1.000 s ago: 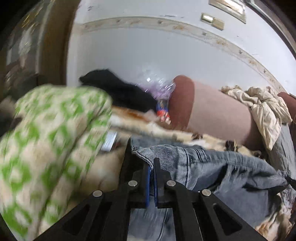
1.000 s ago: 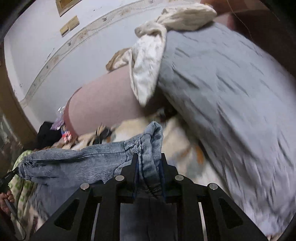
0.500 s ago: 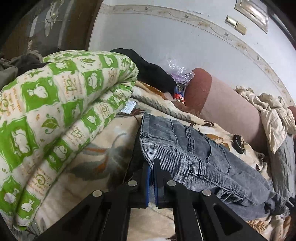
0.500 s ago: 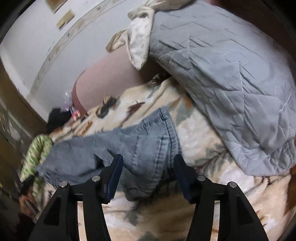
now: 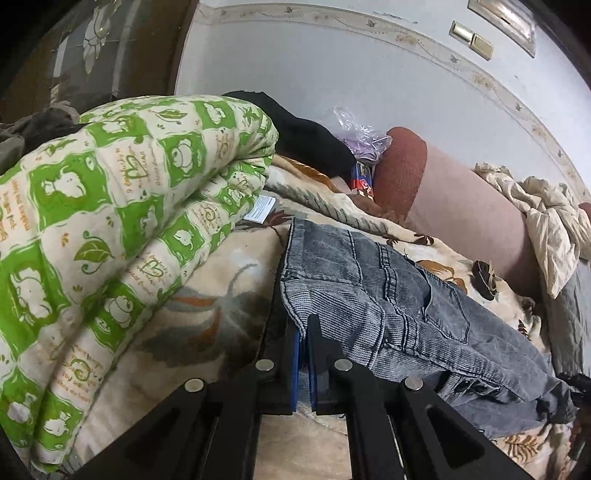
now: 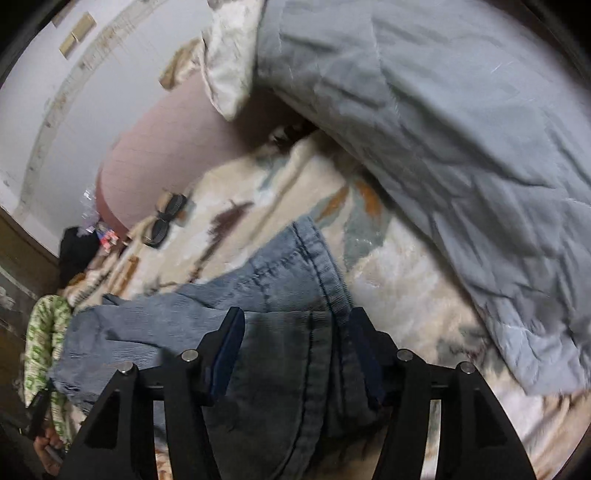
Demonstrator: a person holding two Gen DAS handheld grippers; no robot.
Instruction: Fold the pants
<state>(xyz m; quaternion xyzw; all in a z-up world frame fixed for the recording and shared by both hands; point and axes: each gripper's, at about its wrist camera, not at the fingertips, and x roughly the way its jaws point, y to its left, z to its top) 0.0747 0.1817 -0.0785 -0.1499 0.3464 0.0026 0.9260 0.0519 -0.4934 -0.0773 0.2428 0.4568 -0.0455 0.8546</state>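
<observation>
1. Jeans [image 5: 388,302]: 1.
2. Grippers: 2, left [image 5: 303,332], right [image 6: 295,347].
3. Green quilt [image 5: 110,229]: 1.
4. Grey quilt [image 6: 461,147]: 1.
5. Bolster [image 5: 454,210]: 1.
6. Wall switches [image 5: 472,35]: 2.

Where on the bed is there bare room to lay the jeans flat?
Bare bedspread lies between the green quilt and the jeans, and between the jeans and the grey quilt. It is crowded by the bolster, with the black cloth.
</observation>
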